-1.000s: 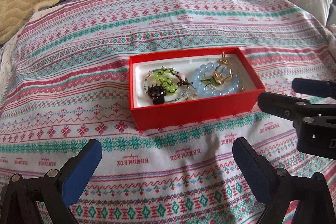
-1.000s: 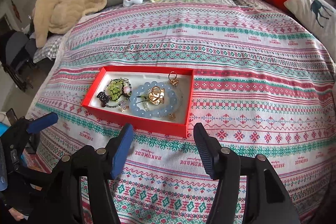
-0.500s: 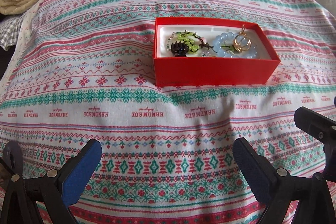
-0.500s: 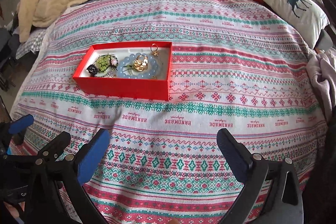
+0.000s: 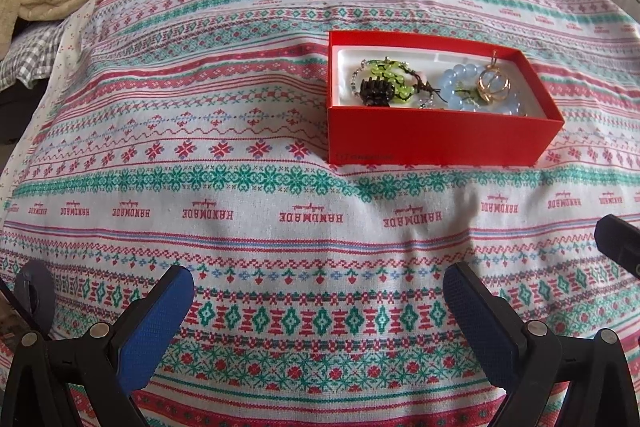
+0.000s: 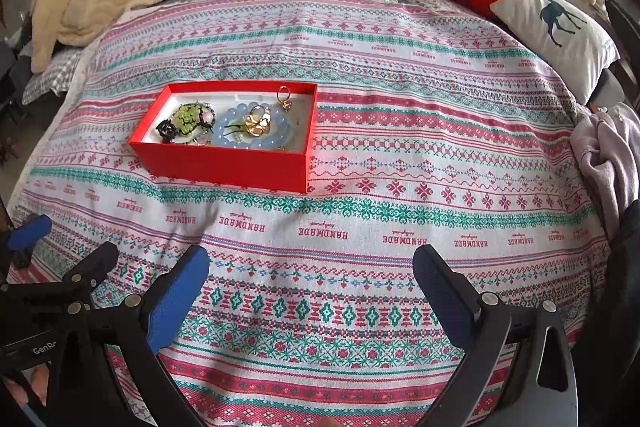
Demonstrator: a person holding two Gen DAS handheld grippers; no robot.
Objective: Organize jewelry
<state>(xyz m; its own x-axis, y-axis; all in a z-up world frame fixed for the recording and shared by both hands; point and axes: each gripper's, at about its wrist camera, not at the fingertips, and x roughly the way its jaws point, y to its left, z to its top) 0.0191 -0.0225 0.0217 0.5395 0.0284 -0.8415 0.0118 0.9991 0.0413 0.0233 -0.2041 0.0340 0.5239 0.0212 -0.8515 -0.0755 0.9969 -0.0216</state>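
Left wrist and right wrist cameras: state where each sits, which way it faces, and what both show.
Left wrist: rides the open left claw, low over the patterned woven bedspread, facing the headboard; its blue-padded fingers frame the bottom, and part of the other tool shows at the right edge.
Right wrist: rides the open right claw, higher and further right, facing the same way; the left tool shows at the lower left.
Shared: the open red cardboard jewelry box, pale blue bead bracelet, plush toys.
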